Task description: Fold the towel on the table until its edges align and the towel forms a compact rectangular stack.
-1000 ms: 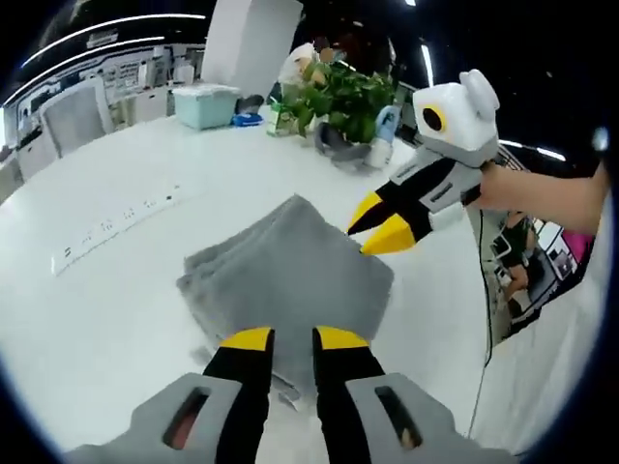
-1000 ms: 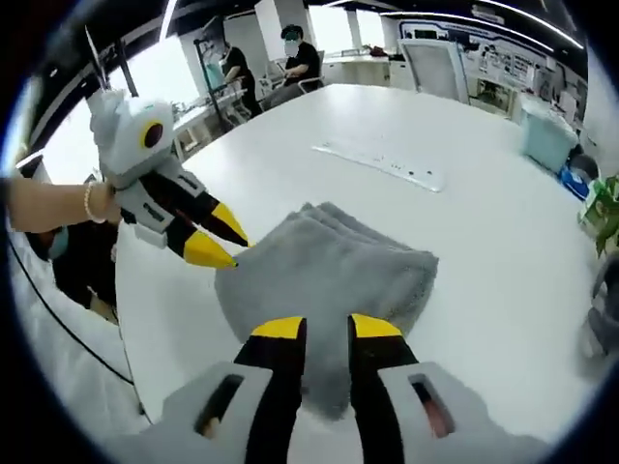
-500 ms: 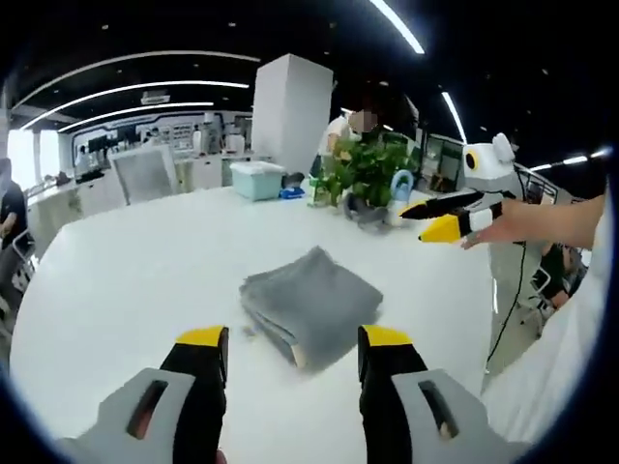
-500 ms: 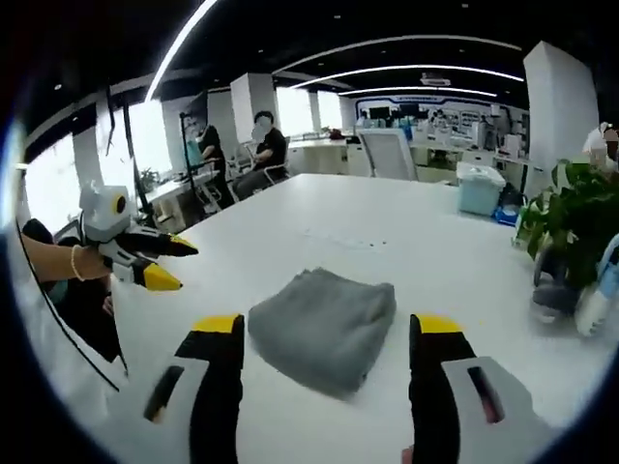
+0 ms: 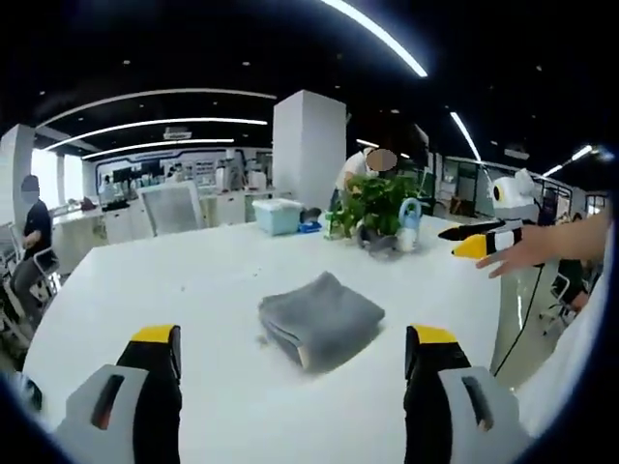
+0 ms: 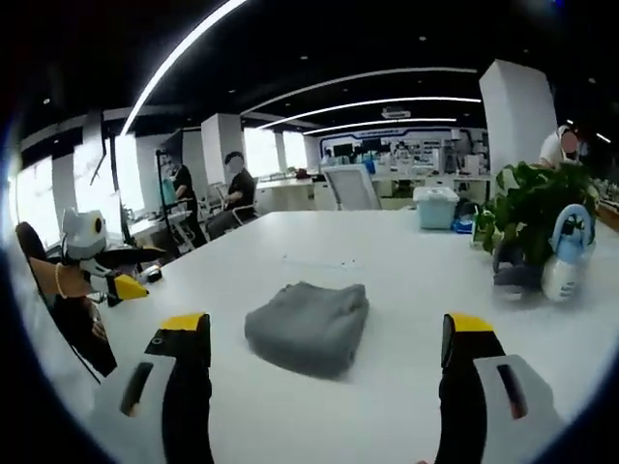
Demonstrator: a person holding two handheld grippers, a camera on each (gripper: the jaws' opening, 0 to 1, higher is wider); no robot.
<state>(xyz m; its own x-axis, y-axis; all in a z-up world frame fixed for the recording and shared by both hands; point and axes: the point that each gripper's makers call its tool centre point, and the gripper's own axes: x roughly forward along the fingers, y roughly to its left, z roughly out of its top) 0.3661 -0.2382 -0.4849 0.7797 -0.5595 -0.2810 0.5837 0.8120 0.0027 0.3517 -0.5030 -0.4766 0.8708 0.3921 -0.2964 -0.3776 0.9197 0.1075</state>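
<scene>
Towel (image 5: 320,320) on table (image 5: 155,290); plant (image 5: 375,204) behind it.

Lighting: bright, even, from ceiling strip lights (image 5: 372,34) against a dark ceiling. Table (image 5: 193,290) white, near overexposed; soft shadow beneath the towel (image 6: 308,327). Windows (image 6: 58,188) left of the towel blown out. Strong fisheye curvature; edges soft.

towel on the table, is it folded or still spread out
Folded. The grey towel lies on the white table as a compact stack, with layered edges showing at its near side; in the right gripper view it looks equally bunched and thick.
</scene>
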